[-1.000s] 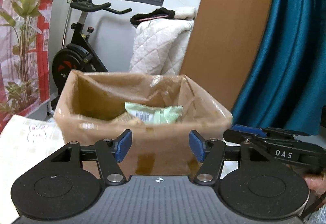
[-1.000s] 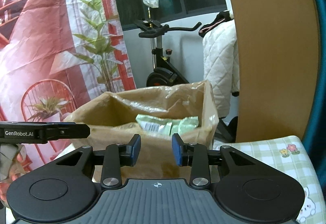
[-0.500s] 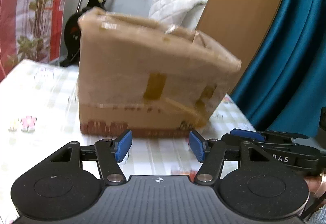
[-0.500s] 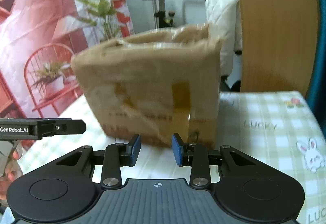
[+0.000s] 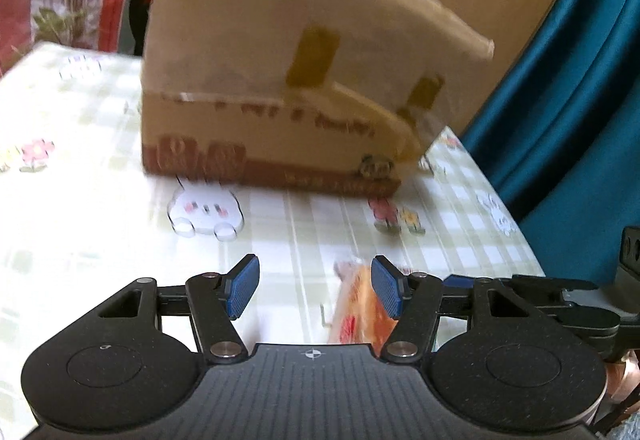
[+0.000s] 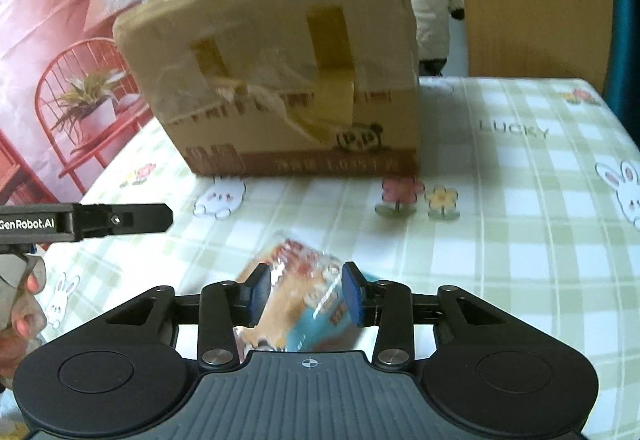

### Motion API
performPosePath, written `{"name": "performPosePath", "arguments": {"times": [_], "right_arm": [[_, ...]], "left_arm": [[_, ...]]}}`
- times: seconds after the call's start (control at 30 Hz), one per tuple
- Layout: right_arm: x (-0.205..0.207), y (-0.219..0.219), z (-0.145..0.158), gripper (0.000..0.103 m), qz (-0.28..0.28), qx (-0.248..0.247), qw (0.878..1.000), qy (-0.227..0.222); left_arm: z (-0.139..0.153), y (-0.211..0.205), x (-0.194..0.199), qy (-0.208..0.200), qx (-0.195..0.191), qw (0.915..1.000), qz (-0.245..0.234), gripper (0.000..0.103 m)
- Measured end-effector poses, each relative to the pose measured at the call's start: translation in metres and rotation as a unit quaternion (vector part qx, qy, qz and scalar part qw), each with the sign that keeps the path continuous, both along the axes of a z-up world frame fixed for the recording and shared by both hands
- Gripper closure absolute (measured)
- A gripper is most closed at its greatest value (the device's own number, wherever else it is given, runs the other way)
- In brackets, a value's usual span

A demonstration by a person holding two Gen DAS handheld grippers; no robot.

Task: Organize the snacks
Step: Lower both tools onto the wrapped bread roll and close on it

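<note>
"GenRobot.AI" stands in white letters on the black body of the left gripper (image 6: 86, 222), seen from the right wrist. On the checked tablecloth (image 6: 520, 240) the word "LUCKY" is printed in pale grey, right of the cardboard box (image 6: 280, 71). The box carries a dark printed band along its bottom edge, but the characters there are too blurred to read.
</note>
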State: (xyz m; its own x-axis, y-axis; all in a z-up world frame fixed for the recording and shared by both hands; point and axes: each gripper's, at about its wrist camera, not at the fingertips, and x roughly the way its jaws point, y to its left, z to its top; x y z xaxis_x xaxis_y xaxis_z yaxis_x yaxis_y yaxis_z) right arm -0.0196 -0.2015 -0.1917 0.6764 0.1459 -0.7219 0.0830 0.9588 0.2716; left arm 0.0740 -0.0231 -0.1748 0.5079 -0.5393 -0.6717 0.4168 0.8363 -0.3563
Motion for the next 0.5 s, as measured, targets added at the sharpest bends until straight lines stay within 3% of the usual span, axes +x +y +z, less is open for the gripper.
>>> {"name": "performPosePath", "arguments": {"times": [0.23,0.5], "right_arm": [[-0.002,0.002,-0.019,0.062,0.002,0.025,0.999,0.032],[0.001,0.004,-0.024,0.060,0.009,0.034,0.999,0.032]], "left_arm": [[-0.026,-0.014,-0.005,0.029,-0.002,0.9993,-0.026,0.039],[-0.052,-0.025,0.011,0.081,-0.029,0.9954,-0.042,0.040]]}}
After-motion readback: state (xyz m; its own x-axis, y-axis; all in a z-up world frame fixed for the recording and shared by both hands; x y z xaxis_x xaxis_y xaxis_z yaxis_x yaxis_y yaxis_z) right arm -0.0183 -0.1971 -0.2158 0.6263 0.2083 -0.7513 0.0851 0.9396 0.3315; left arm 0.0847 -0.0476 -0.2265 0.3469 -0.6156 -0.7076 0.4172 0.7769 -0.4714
